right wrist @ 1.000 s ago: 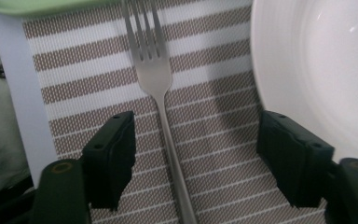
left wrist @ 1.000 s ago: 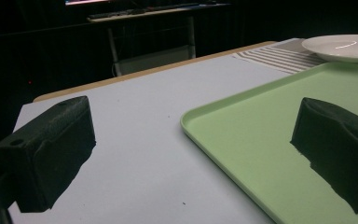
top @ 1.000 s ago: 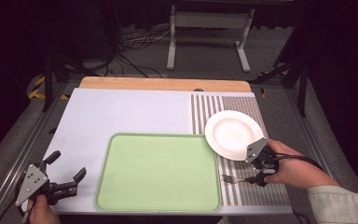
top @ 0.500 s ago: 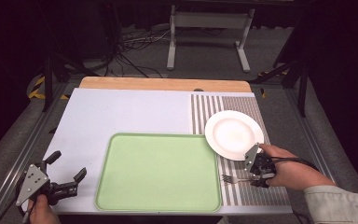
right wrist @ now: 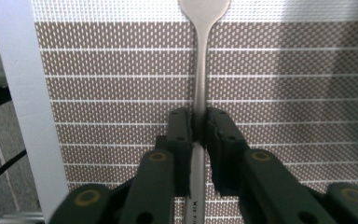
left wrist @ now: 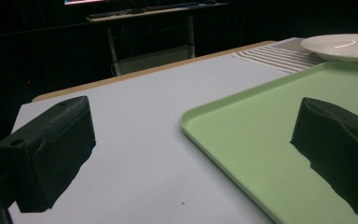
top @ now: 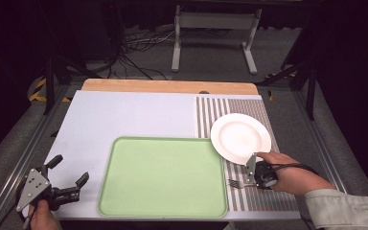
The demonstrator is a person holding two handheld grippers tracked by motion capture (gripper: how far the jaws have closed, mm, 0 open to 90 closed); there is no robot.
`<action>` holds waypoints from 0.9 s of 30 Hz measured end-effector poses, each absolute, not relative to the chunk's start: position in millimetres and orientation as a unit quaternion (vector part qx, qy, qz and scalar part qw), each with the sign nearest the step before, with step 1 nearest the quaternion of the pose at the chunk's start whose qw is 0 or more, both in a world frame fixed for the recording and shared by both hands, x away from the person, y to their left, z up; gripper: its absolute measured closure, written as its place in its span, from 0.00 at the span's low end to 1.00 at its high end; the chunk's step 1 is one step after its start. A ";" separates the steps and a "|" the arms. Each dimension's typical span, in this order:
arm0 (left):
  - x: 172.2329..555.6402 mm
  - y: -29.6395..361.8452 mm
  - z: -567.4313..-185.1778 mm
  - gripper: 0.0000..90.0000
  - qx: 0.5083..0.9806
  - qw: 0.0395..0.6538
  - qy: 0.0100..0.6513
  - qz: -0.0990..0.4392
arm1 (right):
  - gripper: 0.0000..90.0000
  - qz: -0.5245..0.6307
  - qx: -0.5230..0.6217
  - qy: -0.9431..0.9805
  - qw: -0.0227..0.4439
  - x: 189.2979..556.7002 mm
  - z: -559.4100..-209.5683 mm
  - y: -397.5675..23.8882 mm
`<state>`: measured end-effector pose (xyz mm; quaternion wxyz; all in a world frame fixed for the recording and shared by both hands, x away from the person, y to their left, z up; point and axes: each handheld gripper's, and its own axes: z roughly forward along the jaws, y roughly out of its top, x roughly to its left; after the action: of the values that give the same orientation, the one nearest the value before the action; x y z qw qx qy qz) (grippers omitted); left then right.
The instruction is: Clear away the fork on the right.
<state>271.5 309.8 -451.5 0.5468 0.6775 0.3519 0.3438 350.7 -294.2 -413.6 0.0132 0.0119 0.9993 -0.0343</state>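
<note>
The right tongs (right wrist: 196, 128) are pinching the handle of a metal fork (right wrist: 200, 70). Their jaws have just been closing, and now the thin handle sits squeezed between the two black pads. In the high view the right tongs (top: 249, 181) are low on the striped mat (top: 206, 112), near the front right corner of the desk (top: 124, 115).

The fork (top: 235, 183) lies flat on the mat. Its long side runs across the desk, left to right. The handle end is in the tongs and the prong end points left, toward the green tray (top: 163, 177). The tray edge is just beside the prongs. The white plate (top: 240, 138) sits just behind the fork, partly on the mat and a little over the tray's corner.

The left tongs (top: 67, 184) are spread wide with nothing in them. They rest by the front left of the desk, on the far side of the tray, well apart from the fork. In the left gripper view the tray (left wrist: 270, 140) lies ahead between the open jaws.

So the right hand (top: 292, 177) is the one for this job. I think the next move is to lift the fork straight up, keeping it level, then carry it left. The grip is far back on the handle, so the prong end may dip.
</note>
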 end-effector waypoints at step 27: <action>271.5 309.6 -451.4 0.00 0.678 0.546 0.352 0.345 | 0.94 -0.010 0.030 0.999 0.023 349.0 -398.4 -294.1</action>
<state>271.5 309.6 -451.4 0.5461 0.6776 0.3517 0.3448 349.0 -294.1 -398.4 0.0226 0.0305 0.9992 -0.0095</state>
